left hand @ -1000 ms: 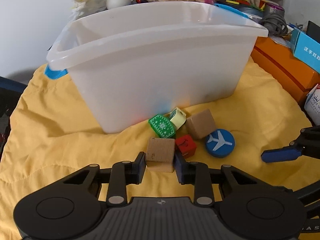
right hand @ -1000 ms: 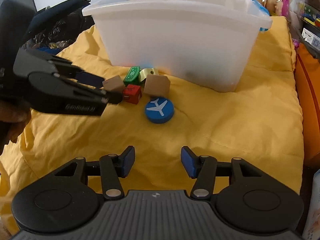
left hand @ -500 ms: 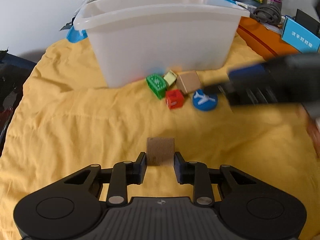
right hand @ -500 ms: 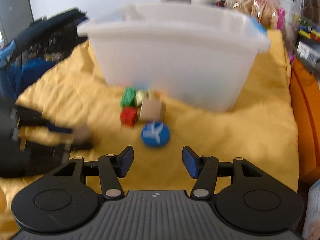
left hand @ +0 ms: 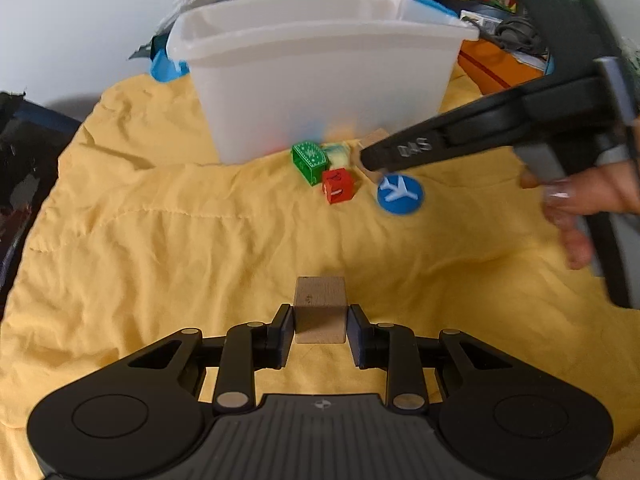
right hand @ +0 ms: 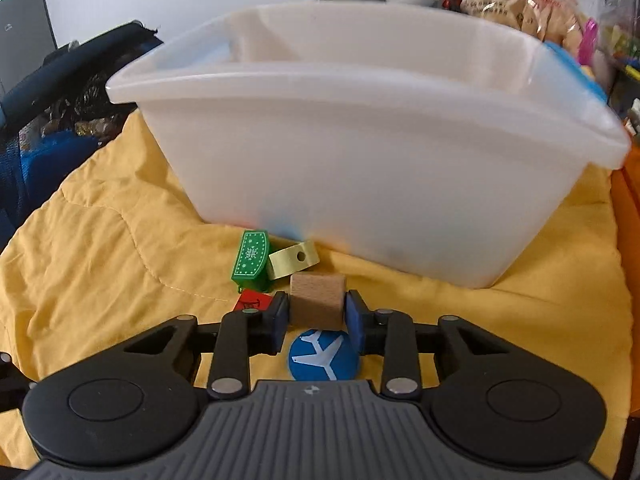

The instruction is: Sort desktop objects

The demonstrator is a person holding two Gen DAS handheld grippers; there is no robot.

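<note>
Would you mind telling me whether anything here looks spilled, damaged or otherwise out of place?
Nothing looks spilled or damaged. Small toys, including a green block and a blue airplane disc, lie loose on the yellow cloth beside the white bin, not inside it.

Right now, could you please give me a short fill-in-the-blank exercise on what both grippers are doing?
1. The left gripper grips a plain ____ block.
2. The right gripper closes on another block just above the blue disc with a white ____.
3. The green block lies before the white ____.

Missing words: wooden; airplane; bin
</note>
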